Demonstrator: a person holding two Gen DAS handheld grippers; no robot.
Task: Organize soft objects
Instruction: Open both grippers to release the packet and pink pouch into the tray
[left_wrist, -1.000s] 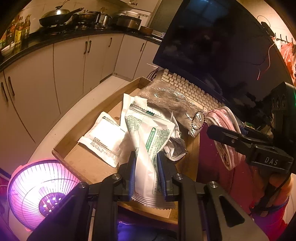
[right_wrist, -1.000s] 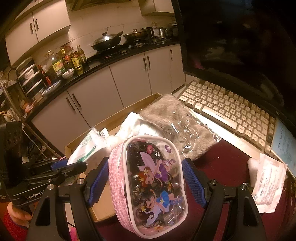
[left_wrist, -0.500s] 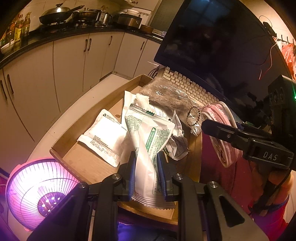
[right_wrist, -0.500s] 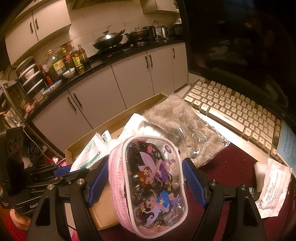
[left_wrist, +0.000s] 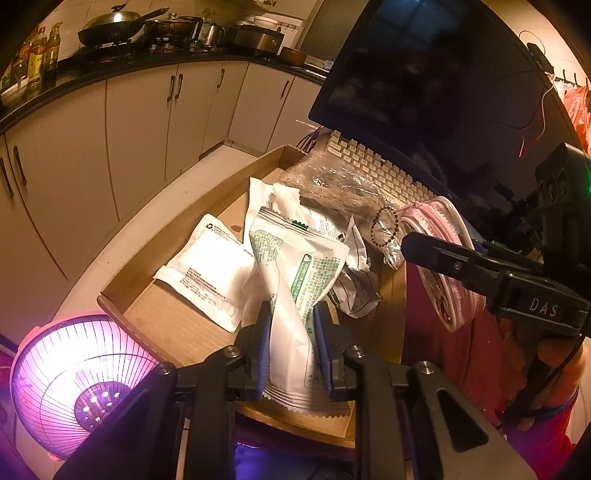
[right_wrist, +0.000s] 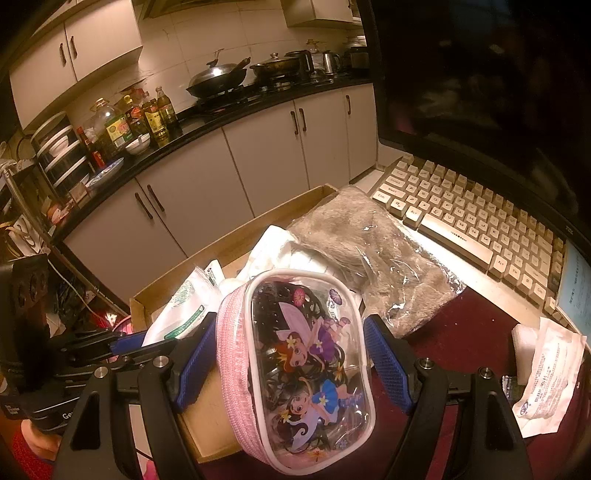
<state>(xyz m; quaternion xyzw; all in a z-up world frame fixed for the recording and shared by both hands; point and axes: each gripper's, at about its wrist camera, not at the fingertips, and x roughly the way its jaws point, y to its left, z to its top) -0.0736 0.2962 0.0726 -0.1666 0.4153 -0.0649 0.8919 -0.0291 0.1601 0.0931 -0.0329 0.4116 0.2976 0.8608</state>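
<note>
Over the shallow cardboard tray (left_wrist: 173, 325), a white crinkled foil pouch (left_wrist: 295, 295) with green print and a serrated bottom seam is being pinched at its waist by the left hand-held gripper (left_wrist: 291, 332), the blue ribbed pads set narrow and the film being creased between them. Beside it, inside the tray, a flat pillow-shaped white sachet (left_wrist: 210, 269) with fine dark print is lying on the corrugated floor, and further crumpled white wrappers are being piled behind the pouch. At the tray's far end, a grey furry cloth sealed in a glossy clear bag (right_wrist: 373, 254) is lying partly over the rim, just beside a cream keyboard (right_wrist: 476, 218). A beaded bracelet (left_wrist: 384, 230) is resting against that bag.

On the right, a rounded pink zip pouch (right_wrist: 306, 369), with a clear vinyl face printed with cartoon fairies and a ribbed fabric edge, is being held between the widely spread pads of the right hand-held gripper (right_wrist: 291, 365), above a dark red counter (right_wrist: 461, 339). Near the counter's right edge, another flat white sachet (right_wrist: 550, 373) is lying. Below the tray, a round wire-caged heater (left_wrist: 70, 384) is glowing pink.
</note>
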